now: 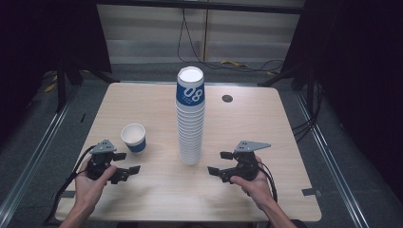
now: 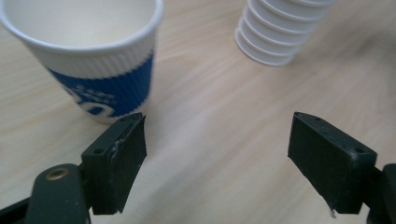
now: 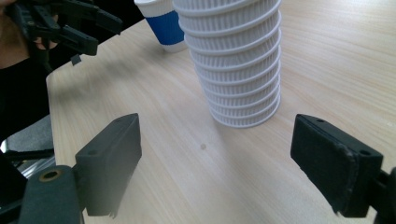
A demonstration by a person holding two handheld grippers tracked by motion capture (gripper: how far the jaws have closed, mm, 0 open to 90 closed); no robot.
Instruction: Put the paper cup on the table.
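A tall stack of white ribbed paper cups (image 1: 190, 124) stands upright mid-table, its top cup banded blue. A single blue-and-white cup (image 1: 134, 137) stands upright to its left. My left gripper (image 1: 131, 161) rests open just in front of the single cup, jaws pointing right. In the left gripper view the single cup (image 2: 93, 60) sits beyond the left jaw and the stack's base (image 2: 280, 32) is farther off; nothing lies between the jaws of that gripper (image 2: 217, 154). My right gripper (image 1: 216, 162) is open right of the stack, pointing left. Its own view has the stack (image 3: 238, 60) ahead of the empty, open gripper (image 3: 215, 158).
The wooden table (image 1: 142, 199) has a round cable hole (image 1: 227, 99) at the back right. In the right gripper view the other hand's gripper (image 3: 70, 28) and the single cup (image 3: 166, 25) lie beyond the stack. Cables (image 1: 237, 64) trail on the floor behind the table.
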